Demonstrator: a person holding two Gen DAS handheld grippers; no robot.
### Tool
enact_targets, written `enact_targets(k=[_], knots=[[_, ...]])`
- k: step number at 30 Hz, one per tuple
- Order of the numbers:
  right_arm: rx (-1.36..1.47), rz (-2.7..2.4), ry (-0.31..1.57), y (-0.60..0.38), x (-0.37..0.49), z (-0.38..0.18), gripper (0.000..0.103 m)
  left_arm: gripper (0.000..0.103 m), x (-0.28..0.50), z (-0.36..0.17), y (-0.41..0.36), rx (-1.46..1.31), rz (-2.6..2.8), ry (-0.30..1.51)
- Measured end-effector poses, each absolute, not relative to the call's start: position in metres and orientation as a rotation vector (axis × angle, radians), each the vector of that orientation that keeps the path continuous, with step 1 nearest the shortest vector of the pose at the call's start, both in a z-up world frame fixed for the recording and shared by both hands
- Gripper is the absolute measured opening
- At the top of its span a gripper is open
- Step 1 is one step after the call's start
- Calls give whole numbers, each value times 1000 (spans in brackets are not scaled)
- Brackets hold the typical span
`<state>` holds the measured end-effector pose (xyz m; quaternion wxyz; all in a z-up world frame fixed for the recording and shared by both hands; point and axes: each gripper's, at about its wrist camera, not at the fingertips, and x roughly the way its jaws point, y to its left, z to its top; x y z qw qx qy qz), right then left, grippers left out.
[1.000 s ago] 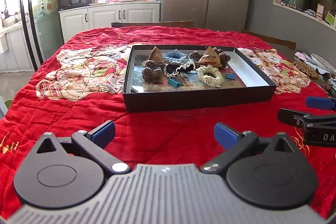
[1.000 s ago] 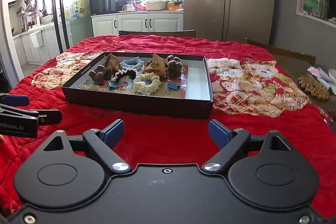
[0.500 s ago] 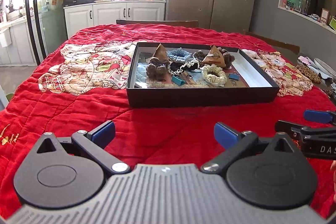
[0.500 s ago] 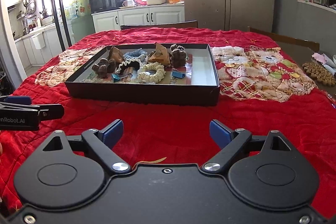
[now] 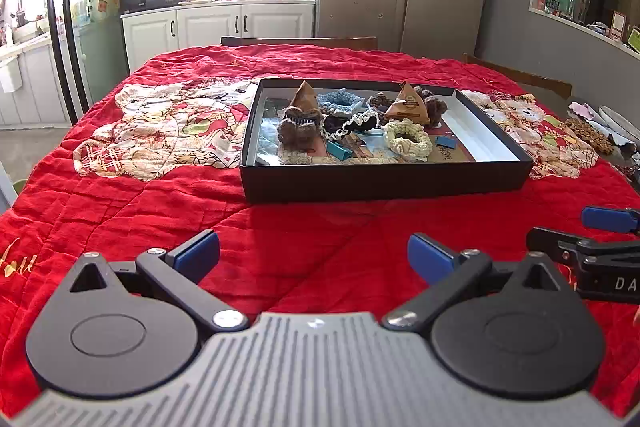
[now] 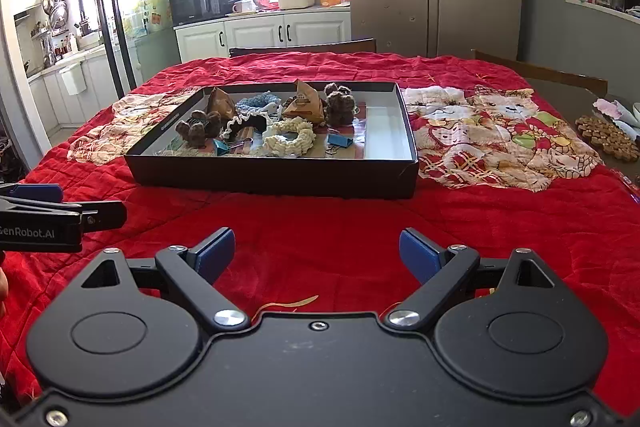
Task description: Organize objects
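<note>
A black shallow box sits on the red quilt in the middle of the table. It holds brown pyramid packets, knitted scrunchies in cream, blue and brown, and blue binder clips. My left gripper is open and empty above the quilt, short of the box. My right gripper is open and empty too, also in front of the box. Each gripper shows at the edge of the other's view.
The red quilt with cartoon cat prints covers the table. A wooden bead mat and a plate lie at the right edge. Chairs stand at the far side; kitchen cabinets and a fridge are behind.
Both grippers have risen and drawn back slightly, so the box looks a little farther and lower. Both stay open and empty.
</note>
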<state>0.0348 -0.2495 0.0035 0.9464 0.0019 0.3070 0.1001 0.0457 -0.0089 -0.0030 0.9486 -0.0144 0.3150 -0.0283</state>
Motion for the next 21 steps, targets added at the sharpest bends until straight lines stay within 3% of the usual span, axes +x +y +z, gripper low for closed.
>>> enact_targets(k=[21], knots=[[3,203,626,-251,35,5,89,103,46,-2,-8,-29,-61,642]])
